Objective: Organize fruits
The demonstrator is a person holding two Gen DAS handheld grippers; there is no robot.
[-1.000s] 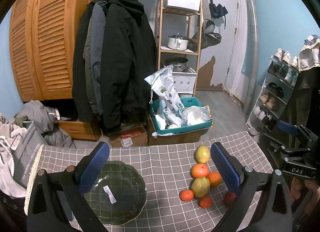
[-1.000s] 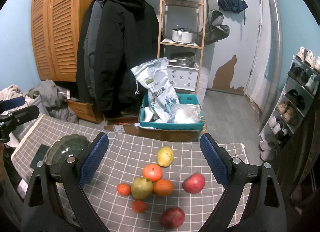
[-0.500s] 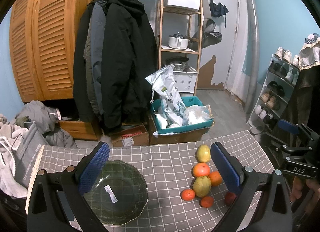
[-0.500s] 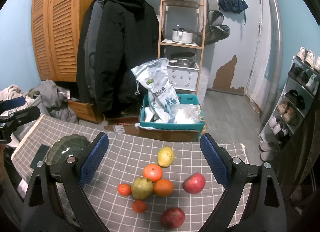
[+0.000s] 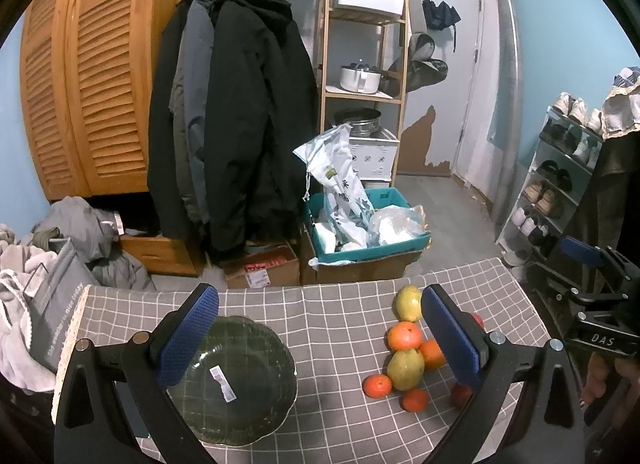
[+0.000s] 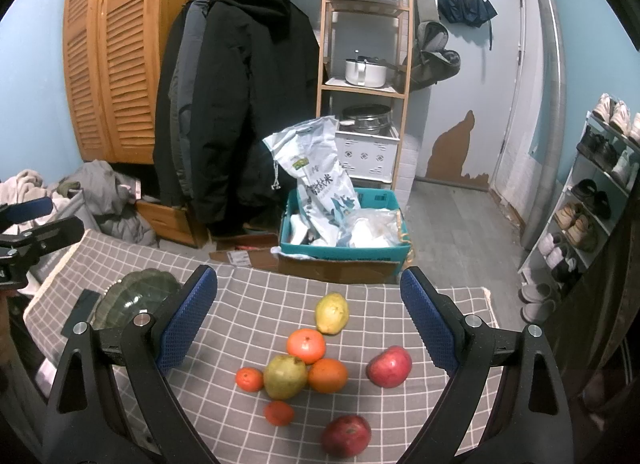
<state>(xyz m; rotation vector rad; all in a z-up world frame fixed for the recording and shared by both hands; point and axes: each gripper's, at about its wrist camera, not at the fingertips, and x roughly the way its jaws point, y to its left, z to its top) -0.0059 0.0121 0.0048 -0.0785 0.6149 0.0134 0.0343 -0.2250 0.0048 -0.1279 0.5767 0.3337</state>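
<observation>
A dark green glass bowl (image 5: pixel 236 380) sits at the left of the checked tablecloth (image 5: pixel 340 324), seen also in the right wrist view as the bowl (image 6: pixel 138 296). Fruit lies loose at the right: two pears (image 6: pixel 285 376) (image 6: pixel 331 312), two oranges (image 6: pixel 306 345) (image 6: pixel 328 375), two small tangerines (image 6: pixel 249 379) (image 6: pixel 279 413) and two red apples (image 6: pixel 389 366) (image 6: pixel 346 435). My left gripper (image 5: pixel 318 334) hangs open above the cloth between bowl and fruit. My right gripper (image 6: pixel 308 324) is open above the fruit pile, holding nothing.
Beyond the table's far edge stand a teal crate (image 6: pixel 344 224) of bags on a cardboard box, hanging coats (image 6: pixel 236 96), a wooden shelf rack (image 6: pixel 364 44) and a shoe rack (image 6: pixel 592 192). A dark flat object (image 6: pixel 80 312) lies left of the bowl.
The left wrist view has shifted slightly, the bowl and fruit sliding a little to the right. The right gripper has held still. Both stay open.
</observation>
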